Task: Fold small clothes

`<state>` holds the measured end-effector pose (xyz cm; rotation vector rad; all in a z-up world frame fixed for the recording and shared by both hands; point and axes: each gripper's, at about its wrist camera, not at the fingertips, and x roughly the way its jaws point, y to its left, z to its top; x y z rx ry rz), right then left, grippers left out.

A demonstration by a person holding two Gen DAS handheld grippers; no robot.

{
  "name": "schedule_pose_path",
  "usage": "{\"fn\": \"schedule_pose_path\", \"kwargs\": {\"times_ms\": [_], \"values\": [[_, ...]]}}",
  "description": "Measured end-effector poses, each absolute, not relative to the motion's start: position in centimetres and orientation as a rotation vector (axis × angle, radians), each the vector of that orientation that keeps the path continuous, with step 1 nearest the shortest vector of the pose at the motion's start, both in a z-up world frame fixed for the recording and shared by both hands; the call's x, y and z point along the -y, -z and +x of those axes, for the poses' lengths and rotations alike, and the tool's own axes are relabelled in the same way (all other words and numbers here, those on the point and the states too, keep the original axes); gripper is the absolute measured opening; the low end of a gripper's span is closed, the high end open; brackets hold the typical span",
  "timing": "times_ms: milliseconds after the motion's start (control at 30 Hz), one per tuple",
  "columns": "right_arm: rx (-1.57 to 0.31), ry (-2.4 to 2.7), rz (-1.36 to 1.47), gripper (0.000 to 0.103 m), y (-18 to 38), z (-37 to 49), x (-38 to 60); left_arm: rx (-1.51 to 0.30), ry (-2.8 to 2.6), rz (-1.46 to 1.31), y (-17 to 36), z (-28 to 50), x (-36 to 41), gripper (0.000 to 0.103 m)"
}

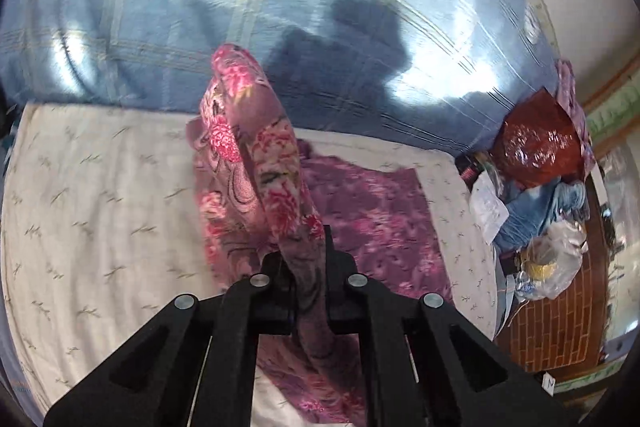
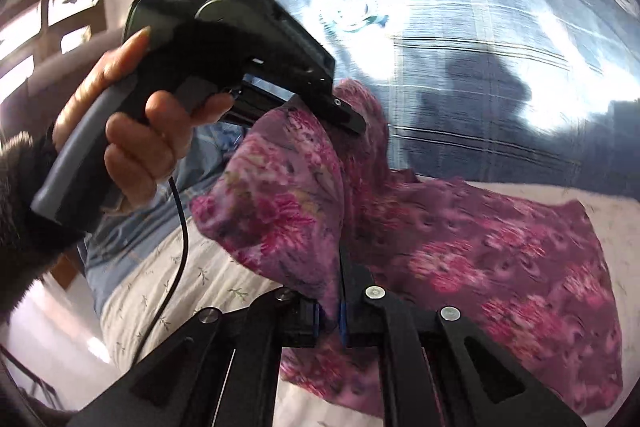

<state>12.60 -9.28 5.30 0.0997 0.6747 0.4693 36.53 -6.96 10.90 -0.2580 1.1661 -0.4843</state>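
Observation:
A purple garment with pink flowers (image 1: 372, 227) lies partly on a white sheet with a leaf print (image 1: 100, 195). My left gripper (image 1: 306, 259) is shut on a raised fold of the garment, which stands up ahead of it. My right gripper (image 2: 330, 315) is shut on another part of the same garment (image 2: 500, 259), lifted off the sheet. In the right wrist view the left gripper (image 2: 344, 115) and the hand holding it are at upper left, pinching the cloth's upper edge.
A blue plaid blanket (image 1: 360, 7) covers the bed beyond the sheet. At the right bed edge lie a red shiny bag (image 1: 536, 139), blue cloth and a clear plastic bag (image 1: 556, 259) on a brick-pattern surface. A black cable (image 2: 180, 247) hangs from the left gripper.

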Motion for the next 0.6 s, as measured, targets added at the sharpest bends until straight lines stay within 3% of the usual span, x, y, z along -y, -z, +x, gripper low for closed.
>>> {"fn": "schedule_pose_path", "kwargs": {"times_ms": [233, 467, 600], "values": [[-0.698, -0.357, 0.330, 0.006, -4.4, 11.1, 19.1, -1.193, 0.564, -0.150, -10.3, 36.5, 18.6, 0.006], [-0.753, -0.261, 0.509, 0.006, -0.7, 9.7, 26.3, -1.285, 0.604, -0.030, -5.1, 35.7, 28.9, 0.006], [-0.811, -0.238, 0.604, 0.007, 1.9, 10.0, 28.4, -1.316, 0.589, -0.017, -2.5, 35.2, 31.2, 0.013]]}}
